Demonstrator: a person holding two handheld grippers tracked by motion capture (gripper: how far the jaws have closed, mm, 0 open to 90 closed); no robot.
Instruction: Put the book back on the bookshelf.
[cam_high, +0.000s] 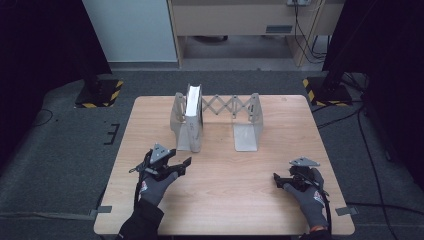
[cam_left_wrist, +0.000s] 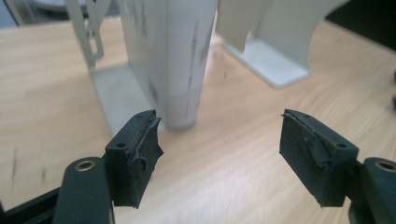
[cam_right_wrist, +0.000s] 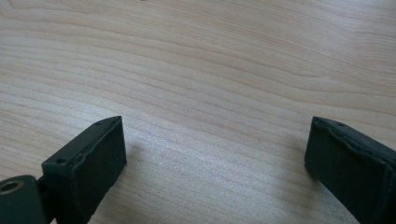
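Our left tongs (cam_left_wrist: 219, 154) gape just short of the white book (cam_left_wrist: 170, 56) standing upright in the rack (cam_high: 247, 125) on the desk (cam_high: 225, 195). We should straddle its spine squarely before squeezing. Right tongs (cam_right_wrist: 215, 158) wait apart over bare wood.

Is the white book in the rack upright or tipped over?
Upright: the white book stands on edge in the rack, against its left end.

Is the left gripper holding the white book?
No, the left gripper is open, its fingers apart in front of the white book.
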